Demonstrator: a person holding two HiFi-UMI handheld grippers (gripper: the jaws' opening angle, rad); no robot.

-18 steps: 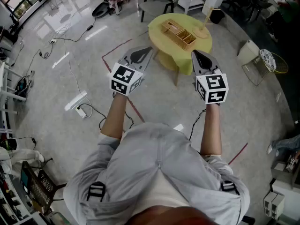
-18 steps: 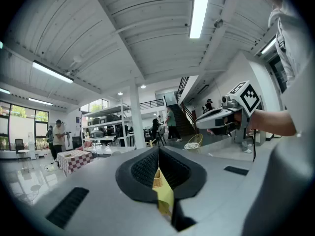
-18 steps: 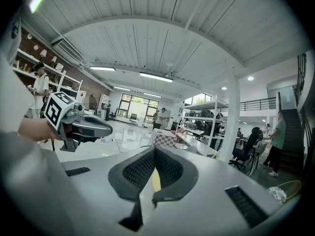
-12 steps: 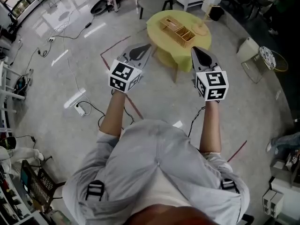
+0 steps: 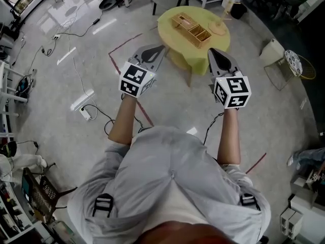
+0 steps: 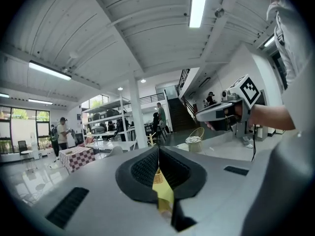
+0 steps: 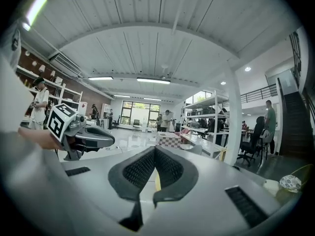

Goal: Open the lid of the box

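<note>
Little detail shows on the distant box (image 5: 191, 28).

Left gripper (image 6: 158, 154), jaws pressed together, nothing between them. Right of the white column (image 6: 135, 117): hand-held right gripper (image 6: 202, 115). Left of the column: checkered table (image 6: 76, 157).

A pale, polished floor (image 5: 56, 60) shines under long ceiling strip lights (image 6: 198, 4). It is crossed by red tape lines (image 5: 125, 44) and loose black cables (image 5: 76, 75) near a white power strip (image 5: 83, 101). A round table under a yellow cloth (image 5: 217, 43) stands ahead, and a checkered-cloth table (image 7: 169, 140) further off. White columns (image 7: 233, 127), metal shelving (image 6: 106, 116), a dark staircase (image 6: 177, 114) and tall windows (image 7: 134, 113) line the hall beneath a ribbed white ceiling (image 7: 157, 43).
</note>
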